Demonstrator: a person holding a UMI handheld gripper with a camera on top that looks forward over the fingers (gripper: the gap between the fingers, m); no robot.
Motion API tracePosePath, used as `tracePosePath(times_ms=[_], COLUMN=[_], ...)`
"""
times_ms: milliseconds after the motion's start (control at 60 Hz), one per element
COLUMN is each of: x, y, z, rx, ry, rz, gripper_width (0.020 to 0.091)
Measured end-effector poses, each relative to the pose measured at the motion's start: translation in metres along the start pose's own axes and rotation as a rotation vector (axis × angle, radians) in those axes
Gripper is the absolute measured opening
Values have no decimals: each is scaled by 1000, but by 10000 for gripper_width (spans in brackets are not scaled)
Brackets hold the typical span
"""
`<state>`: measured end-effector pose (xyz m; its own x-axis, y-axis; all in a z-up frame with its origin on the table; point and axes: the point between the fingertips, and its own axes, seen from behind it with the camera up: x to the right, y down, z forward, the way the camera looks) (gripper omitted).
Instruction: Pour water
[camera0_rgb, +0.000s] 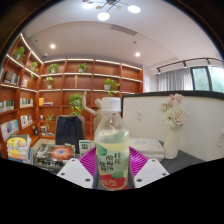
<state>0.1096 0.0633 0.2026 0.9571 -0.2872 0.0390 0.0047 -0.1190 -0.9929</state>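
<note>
Gripper (112, 172) closed on upright water bottle (112, 145), pads (87, 163) pressing both its sides, bottle blocking the forward view; vase of flowers (172, 125) right, potted plant (76, 102) and bookshelves (30, 95) beyond.

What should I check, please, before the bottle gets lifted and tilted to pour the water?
1. Bottle between the gripper fingers: ok.
2. Both pads pressing on the bottle: cannot tell, since the contact points are hidden.
3. Bottle upright: ok.
4. Cap removed: not ok, a white cap is on.
5. Cup or glass to pour into: cannot tell, none is visible.
6. Vase of flowers clear of the bottle: ok, it stands apart beyond the fingers.
</note>
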Motion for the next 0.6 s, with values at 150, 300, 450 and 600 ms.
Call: tracePosePath(times_ms=[150,300,450,600], x=[22,32,28,27], y=[39,80,102,102], z=[22,38,41,40], rx=[-47,-92,-93,-91], ry=[39,39,16,24], rz=[1,10,65,62], gripper_width=[408,408,412,424])
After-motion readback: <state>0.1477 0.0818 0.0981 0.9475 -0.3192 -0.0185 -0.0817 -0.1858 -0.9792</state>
